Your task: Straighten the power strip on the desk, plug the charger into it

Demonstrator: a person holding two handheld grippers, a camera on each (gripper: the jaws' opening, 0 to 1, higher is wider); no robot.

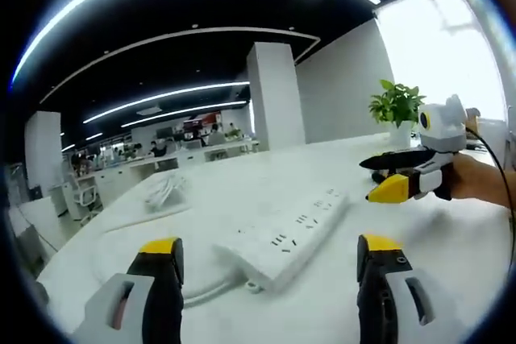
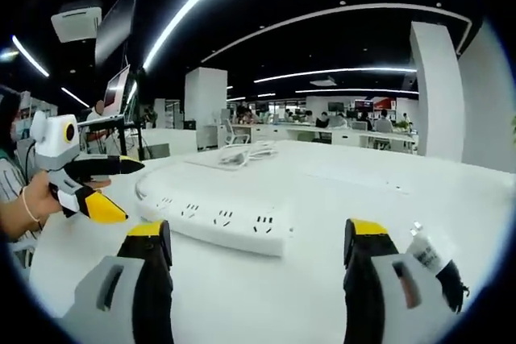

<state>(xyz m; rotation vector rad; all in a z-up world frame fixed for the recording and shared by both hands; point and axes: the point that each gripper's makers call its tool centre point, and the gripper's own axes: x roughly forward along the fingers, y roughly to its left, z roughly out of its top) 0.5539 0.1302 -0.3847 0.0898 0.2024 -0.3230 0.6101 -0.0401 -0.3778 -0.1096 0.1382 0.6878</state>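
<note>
A long white power strip lies slantwise on the white desk, its cord trailing off its near end. My left gripper is open, its yellow-tipped jaws standing wide on either side of the strip's near end. Farther back on the left lies a white charger with a coiled cable. The right gripper hovers open over the strip's far end, held by a hand. In the right gripper view the strip lies crosswise just ahead of my open right gripper. The charger bundle lies behind it, and the left gripper is at the left.
A potted green plant stands at the desk's far right by a bright window. A monitor on an arm rises at the left in the right gripper view. Office desks, chairs and a white pillar lie beyond the desk edge.
</note>
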